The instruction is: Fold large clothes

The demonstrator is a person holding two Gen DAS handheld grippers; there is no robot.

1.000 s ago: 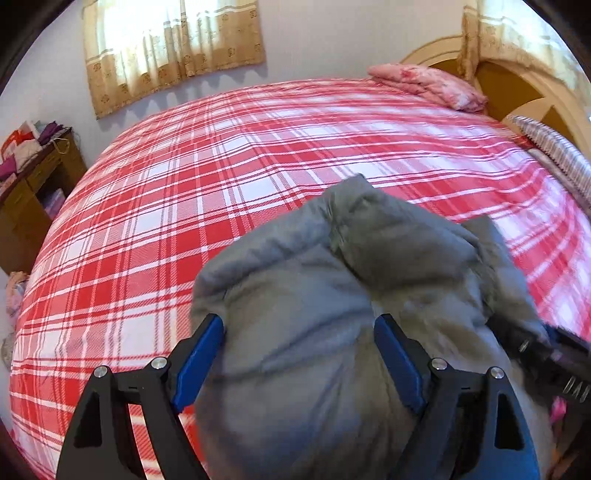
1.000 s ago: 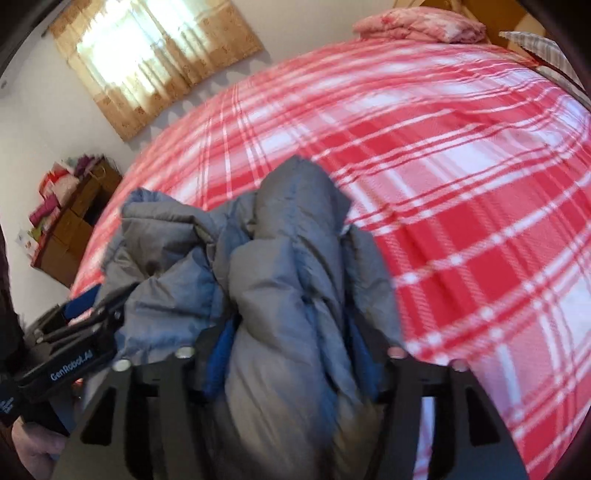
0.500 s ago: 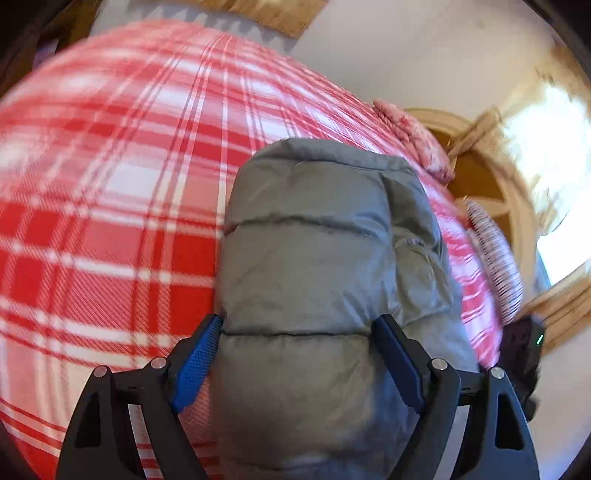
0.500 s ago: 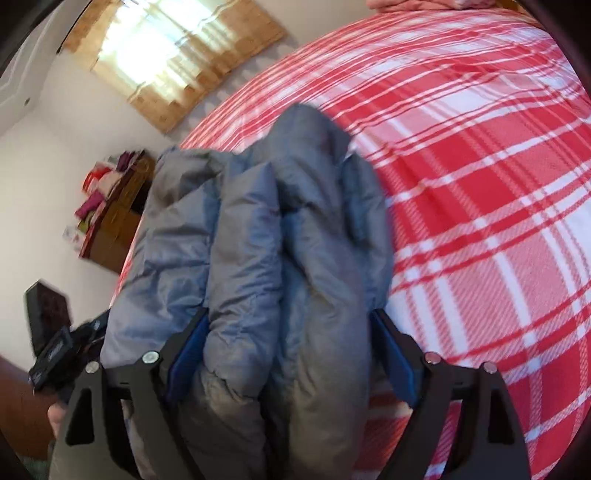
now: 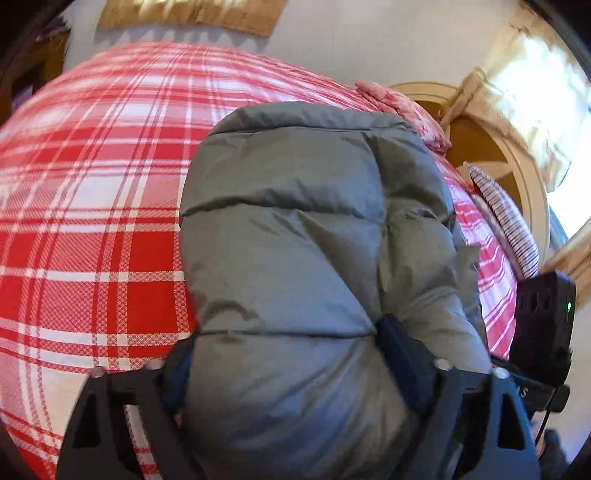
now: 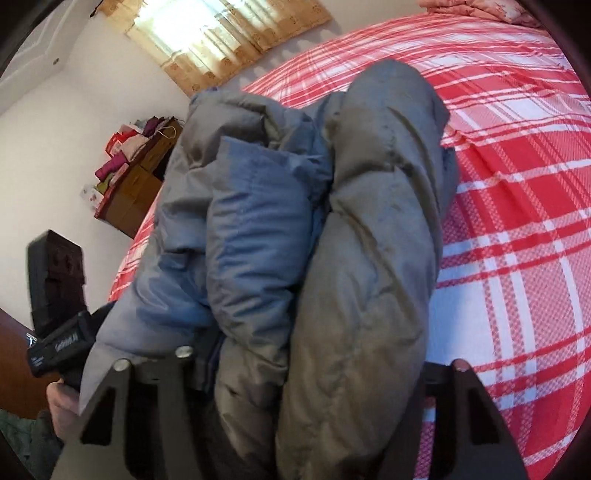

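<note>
A folded grey puffer jacket (image 5: 295, 221) lies in a thick bundle on the red plaid bed, held from both sides. My left gripper (image 5: 288, 354) has the jacket's smooth quilted end between its jaws, which are closing, and the blue pads sink into the padding. In the right wrist view the jacket (image 6: 369, 221) shows its stacked grey and blue-grey folds. My right gripper (image 6: 317, 362) is closing on them, its fingers mostly buried in the fabric. The black body of each gripper shows at the edge of the other's view.
The red and white plaid bed sheet (image 5: 92, 240) spreads all around the jacket. A pink pillow (image 5: 402, 107) and a striped pillow (image 5: 509, 225) lie by the wooden headboard (image 5: 480, 147). A wooden cabinet (image 6: 129, 192) piled with cloth stands by the curtained window (image 6: 221, 29).
Both pairs of jaws have narrowed onto the jacket, the right one most. Both views have swung and dipped, and the bundle now fills more of each picture.
</note>
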